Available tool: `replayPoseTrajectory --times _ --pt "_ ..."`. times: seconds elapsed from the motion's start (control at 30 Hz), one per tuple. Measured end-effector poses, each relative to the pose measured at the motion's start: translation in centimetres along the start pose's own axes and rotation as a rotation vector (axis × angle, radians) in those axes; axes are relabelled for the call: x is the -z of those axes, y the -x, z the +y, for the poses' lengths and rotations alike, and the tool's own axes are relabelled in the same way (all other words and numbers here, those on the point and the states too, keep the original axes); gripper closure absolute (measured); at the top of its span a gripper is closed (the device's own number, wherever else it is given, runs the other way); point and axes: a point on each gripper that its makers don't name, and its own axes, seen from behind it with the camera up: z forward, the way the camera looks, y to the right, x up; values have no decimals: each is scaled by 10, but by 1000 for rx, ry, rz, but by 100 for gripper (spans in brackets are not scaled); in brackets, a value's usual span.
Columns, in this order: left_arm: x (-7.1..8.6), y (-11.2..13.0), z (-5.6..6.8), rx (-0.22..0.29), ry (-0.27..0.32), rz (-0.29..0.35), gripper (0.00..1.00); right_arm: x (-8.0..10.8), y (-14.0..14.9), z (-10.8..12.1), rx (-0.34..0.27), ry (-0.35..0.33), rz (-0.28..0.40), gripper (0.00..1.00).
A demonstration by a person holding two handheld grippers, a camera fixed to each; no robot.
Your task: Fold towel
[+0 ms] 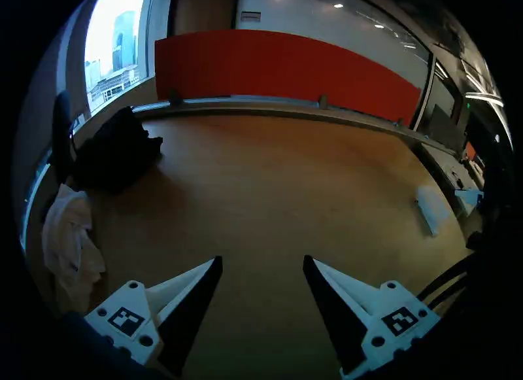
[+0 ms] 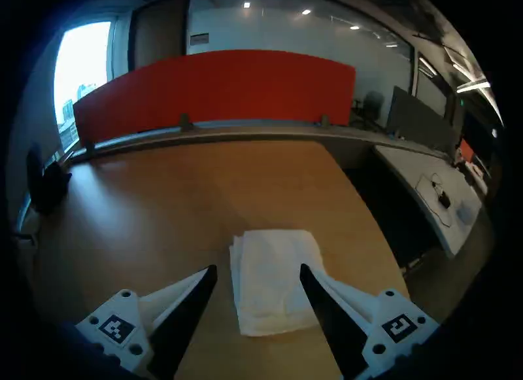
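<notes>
the towel (image 2: 274,278) lies on the bench (image 2: 163,190) as a compact white rectangle with layered edges showing along its left side, near the bench's right edge. the right claw (image 2: 257,267) is spread wide and holds nothing; the towel sits between its two fingers in the right gripper view, with the right finger overlapping the towel's edge. whether that finger touches the cloth cannot be told. the left claw (image 1: 262,258) is also wide and empty, over bare bench, well apart from the towel, which appears in the left gripper view as a pale strip (image 1: 433,208) far off to that claw's right.

judging by the stacked layers, the folding looks close to done, so the step in hand is probably a last fold or a squaring-up. to do it well, the right claw should come down on the near short edge and pinch all the layers together, not just the top one, then carry that edge over to the far edge. the left claw would best come across to pin the far end, so the stack does not slide toward the bench's drop-off. a black bag (image 1: 114,151) and a cream cloth (image 1: 68,242) sit at the far left, out of the way.
</notes>
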Motion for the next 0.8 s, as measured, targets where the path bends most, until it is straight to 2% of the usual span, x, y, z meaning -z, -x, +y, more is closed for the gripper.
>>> replayPoseTrajectory --times 0.3,0.8 --pt "-3 -23 -7 25 -17 63 8 11 -34 -23 18 -26 134 2" --pt "-1 -77 -25 63 -39 216 8 23 -83 -57 62 -50 272 2"
